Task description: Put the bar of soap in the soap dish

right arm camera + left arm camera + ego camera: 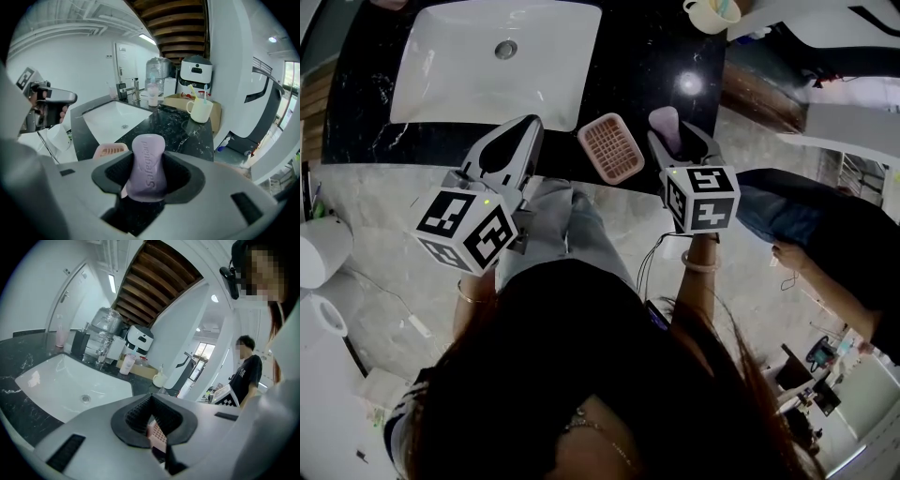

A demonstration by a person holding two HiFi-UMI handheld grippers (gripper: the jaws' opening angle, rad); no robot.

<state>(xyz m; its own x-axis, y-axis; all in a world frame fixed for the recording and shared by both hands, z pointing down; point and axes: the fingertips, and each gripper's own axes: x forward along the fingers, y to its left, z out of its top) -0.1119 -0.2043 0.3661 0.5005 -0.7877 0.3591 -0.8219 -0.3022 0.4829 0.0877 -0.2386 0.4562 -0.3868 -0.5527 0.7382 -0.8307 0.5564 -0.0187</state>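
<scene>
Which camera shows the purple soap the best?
The right gripper view: the soap stands big and centred, clamped in the right gripper, with its raised lettering visible. The head view shows only its rounded top poking out of that gripper. The left gripper view doesn't show it.

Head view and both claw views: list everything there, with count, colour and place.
soap: 1, lilac, clamped in the right claw
dish: 1, pink, counter's near edge, between the claws
sink: 1, white, set in the counter
counter: 1, black, veined
mug: 1, cream, counter's far right corner
water jug: 1, clear, behind the sink
bystander: 1, dark shirt, at the right
left claw: 1, grey, shut, empty, left of the dish
right claw: 1, grey, right of the dish
</scene>
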